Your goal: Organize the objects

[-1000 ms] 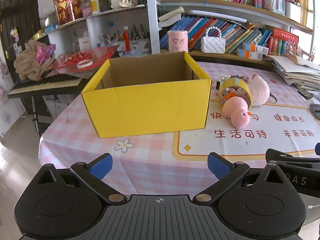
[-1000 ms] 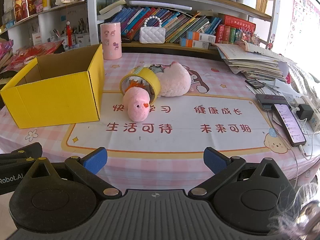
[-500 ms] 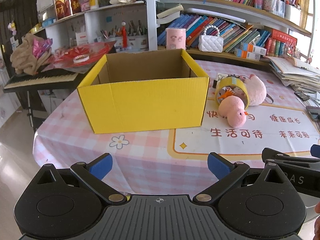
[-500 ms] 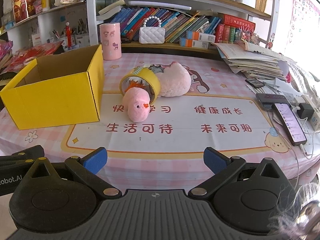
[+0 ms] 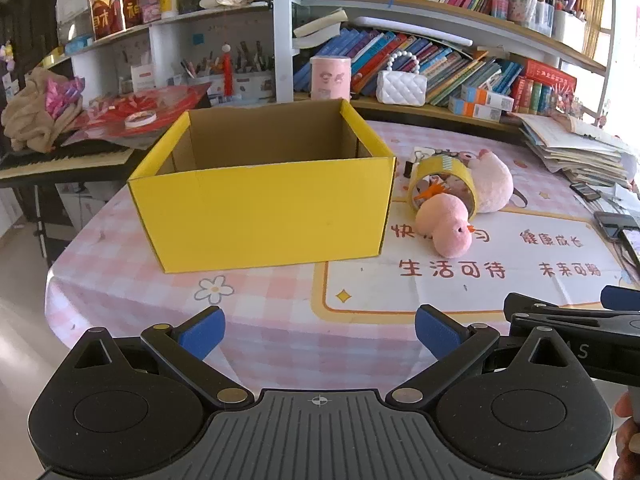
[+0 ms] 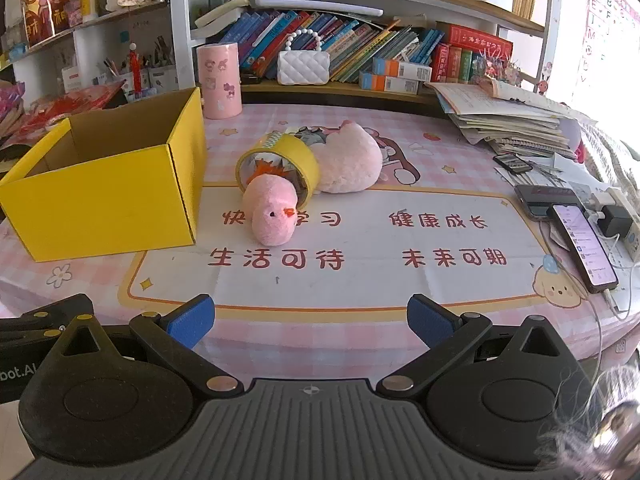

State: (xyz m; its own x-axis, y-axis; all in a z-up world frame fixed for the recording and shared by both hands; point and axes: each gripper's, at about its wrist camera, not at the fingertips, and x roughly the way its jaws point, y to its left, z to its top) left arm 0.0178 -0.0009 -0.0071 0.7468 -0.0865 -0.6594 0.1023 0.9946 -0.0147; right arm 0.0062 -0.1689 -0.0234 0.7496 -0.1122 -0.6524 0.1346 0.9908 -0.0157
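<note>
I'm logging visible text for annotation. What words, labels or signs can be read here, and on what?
"快乐学习", partly hidden by the chick: mat.
"健康成长": mat.
"生活可待": mat.
"未来可期": mat.
"bot.AI": left tongs.
Alphabet letters, mostly unreadable: wall chart.
Book spines, phone: too small.

Both grippers hover level at the table's near edge, side by side, the left gripper (image 5: 318,330) and the right gripper (image 6: 310,318) each with blue-padded fingers spread wide and nothing between them.
</note>
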